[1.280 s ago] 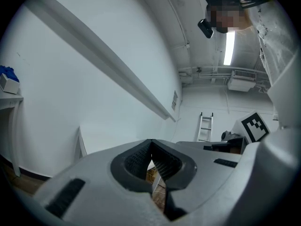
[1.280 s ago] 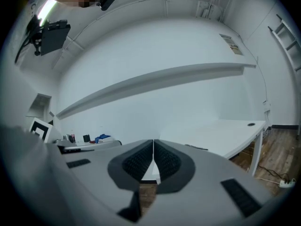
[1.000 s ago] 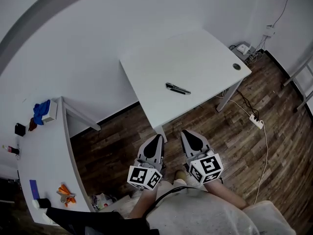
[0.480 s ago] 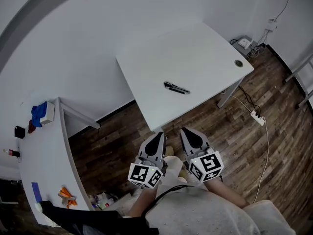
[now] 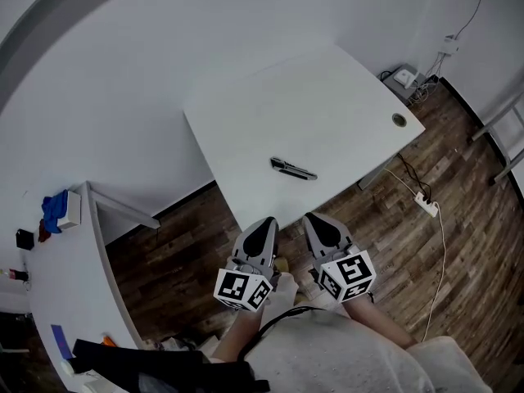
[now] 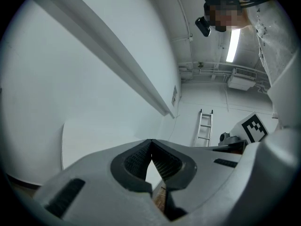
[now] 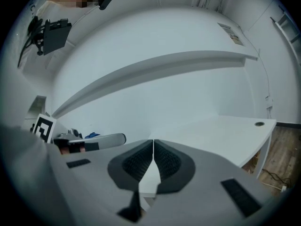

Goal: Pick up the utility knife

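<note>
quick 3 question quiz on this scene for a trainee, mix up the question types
1. Fill in: the jaws of the left hand-held gripper and the right hand-held gripper are both ___ (open or shut).
2. True or false: in the head view, the white table has a round cable hole near its right corner.
3. The utility knife lies: A) on that table, B) between the left jaws, C) between the right jaws.

Key: 1 shut, with nothing between them; 2 true; 3 A.
</note>
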Demonstrator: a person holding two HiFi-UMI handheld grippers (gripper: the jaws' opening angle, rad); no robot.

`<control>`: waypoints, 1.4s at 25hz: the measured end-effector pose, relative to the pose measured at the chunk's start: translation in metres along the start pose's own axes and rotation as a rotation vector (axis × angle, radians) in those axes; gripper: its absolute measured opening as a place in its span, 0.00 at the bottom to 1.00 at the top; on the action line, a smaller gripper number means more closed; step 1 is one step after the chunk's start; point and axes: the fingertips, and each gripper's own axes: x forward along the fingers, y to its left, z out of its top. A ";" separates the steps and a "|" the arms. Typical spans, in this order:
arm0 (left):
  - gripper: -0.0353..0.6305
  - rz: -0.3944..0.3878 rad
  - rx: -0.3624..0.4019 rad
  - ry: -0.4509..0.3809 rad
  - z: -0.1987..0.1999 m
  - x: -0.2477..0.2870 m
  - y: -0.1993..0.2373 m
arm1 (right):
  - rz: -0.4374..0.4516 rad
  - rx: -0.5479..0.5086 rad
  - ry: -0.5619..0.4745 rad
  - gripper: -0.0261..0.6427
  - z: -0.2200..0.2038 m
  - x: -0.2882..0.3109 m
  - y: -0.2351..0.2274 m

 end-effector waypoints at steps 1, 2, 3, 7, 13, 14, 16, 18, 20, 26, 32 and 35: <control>0.06 0.001 -0.002 0.000 0.001 0.005 0.006 | 0.009 -0.007 0.003 0.05 0.001 0.008 -0.001; 0.06 0.000 -0.003 0.000 0.001 0.010 0.011 | 0.021 -0.016 0.008 0.05 0.002 0.015 -0.002; 0.06 -0.001 -0.004 0.002 0.002 0.014 0.016 | 0.036 -0.026 0.016 0.05 0.002 0.022 -0.003; 0.06 -0.004 -0.007 0.011 0.001 0.030 0.034 | 0.124 -0.067 0.092 0.05 -0.009 0.052 -0.008; 0.06 0.014 0.007 0.030 0.000 0.044 0.073 | 0.151 -0.121 0.242 0.07 -0.036 0.093 -0.041; 0.06 0.018 0.003 0.028 0.001 0.046 0.079 | 0.149 -0.125 0.257 0.10 -0.037 0.100 -0.047; 0.06 0.020 -0.007 0.023 0.002 0.052 0.087 | 0.145 -0.128 0.284 0.16 -0.041 0.113 -0.058; 0.06 0.013 -0.014 0.023 0.001 0.060 0.092 | 0.141 -0.147 0.311 0.19 -0.045 0.126 -0.068; 0.06 0.001 -0.023 0.026 -0.003 0.068 0.095 | 0.143 -0.180 0.348 0.22 -0.049 0.138 -0.074; 0.06 -0.046 -0.049 0.033 -0.015 0.095 0.103 | 0.178 -0.263 0.480 0.32 -0.067 0.175 -0.086; 0.06 -0.075 -0.062 0.035 -0.024 0.113 0.110 | 0.206 -0.307 0.589 0.35 -0.086 0.195 -0.096; 0.06 -0.088 -0.073 0.039 -0.028 0.119 0.113 | 0.223 -0.288 0.629 0.36 -0.094 0.202 -0.097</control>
